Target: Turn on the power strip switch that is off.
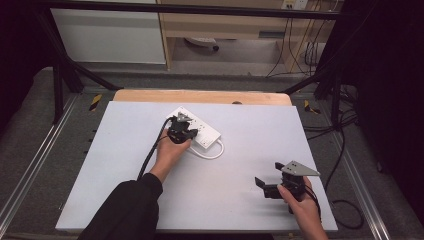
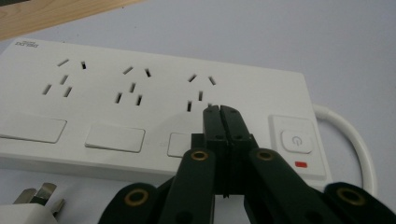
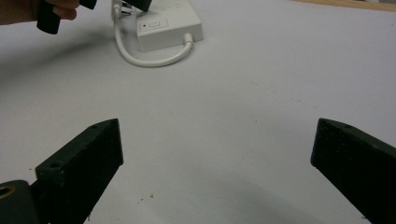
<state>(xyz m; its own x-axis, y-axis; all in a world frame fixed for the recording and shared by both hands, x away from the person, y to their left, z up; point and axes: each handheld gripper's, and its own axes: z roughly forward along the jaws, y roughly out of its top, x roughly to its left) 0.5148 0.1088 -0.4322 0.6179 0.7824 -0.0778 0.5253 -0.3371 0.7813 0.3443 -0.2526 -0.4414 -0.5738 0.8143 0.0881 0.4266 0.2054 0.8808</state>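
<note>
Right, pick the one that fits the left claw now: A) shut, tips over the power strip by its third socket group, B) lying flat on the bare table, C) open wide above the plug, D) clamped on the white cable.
A: in the left gripper view the left claw has its jaws pressed together with nothing between them, tips over the power strip just below the third socket group.
</note>
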